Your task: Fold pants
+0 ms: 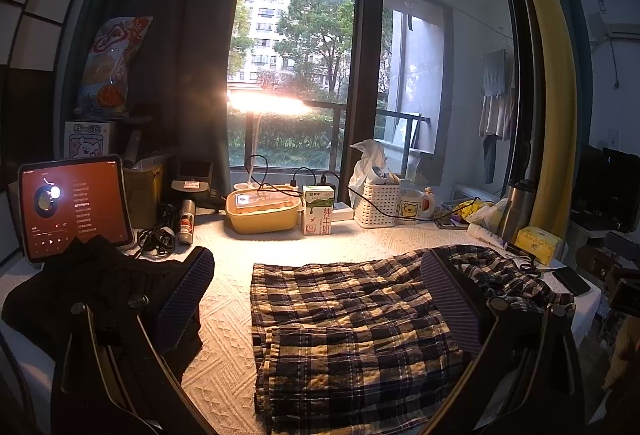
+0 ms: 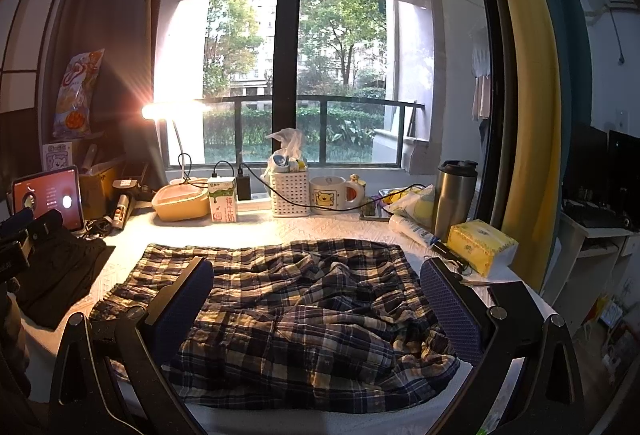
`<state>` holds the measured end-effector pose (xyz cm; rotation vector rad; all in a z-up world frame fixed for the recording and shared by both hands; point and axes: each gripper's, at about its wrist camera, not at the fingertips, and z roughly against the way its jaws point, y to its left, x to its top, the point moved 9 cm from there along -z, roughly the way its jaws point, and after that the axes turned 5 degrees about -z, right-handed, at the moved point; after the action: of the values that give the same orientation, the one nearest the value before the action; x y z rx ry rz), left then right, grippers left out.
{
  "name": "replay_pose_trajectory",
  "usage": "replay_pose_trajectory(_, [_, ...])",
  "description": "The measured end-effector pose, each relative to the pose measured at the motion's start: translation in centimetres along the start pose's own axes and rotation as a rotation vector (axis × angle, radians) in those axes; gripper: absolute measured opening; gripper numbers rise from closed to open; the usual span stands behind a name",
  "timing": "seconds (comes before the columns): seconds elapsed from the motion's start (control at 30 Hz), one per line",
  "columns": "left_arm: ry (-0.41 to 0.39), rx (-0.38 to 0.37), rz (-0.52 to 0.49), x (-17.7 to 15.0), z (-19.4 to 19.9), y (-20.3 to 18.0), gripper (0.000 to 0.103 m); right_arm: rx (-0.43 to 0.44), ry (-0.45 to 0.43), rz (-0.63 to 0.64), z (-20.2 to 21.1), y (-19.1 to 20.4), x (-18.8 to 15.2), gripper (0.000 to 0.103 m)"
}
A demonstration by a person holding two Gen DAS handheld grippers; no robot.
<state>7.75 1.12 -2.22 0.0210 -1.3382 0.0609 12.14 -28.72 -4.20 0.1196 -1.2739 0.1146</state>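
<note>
The plaid pants [image 1: 344, 327] lie on the white textured tablecloth [image 1: 228, 335], folded flat on their left part. In the right wrist view the pants [image 2: 296, 299] are rumpled in the middle and at the right. My left gripper [image 1: 320, 295] is open above the pants' left part, its left finger over the cloth beside a black garment [image 1: 88, 287]. My right gripper [image 2: 316, 299] hangs open over the rumpled part, nothing between its fingers. The left gripper [image 2: 24, 231] shows at the far left of the right wrist view.
Along the back stand a tablet [image 1: 74, 207], a yellow lunch box [image 1: 262, 211], a milk carton [image 1: 318, 209], a white basket [image 1: 376, 203], a mug [image 1: 412, 205], a steel tumbler [image 2: 454, 195] and a tissue pack [image 2: 482, 245]. A phone [image 1: 570, 281] lies near the right edge.
</note>
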Motion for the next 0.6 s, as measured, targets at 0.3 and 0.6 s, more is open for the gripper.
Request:
replay_pose_trajectory(0.3, [0.000,0.000,0.000,-0.03,0.04,-0.09,0.102,0.000,0.001,0.000,0.00,0.03,-0.04,0.103])
replay_pose_trajectory(0.6, [-0.001,0.002,-0.002,-0.07,0.12,-0.22,0.102,0.000,0.000,0.000,0.02,0.03,-0.04,0.103])
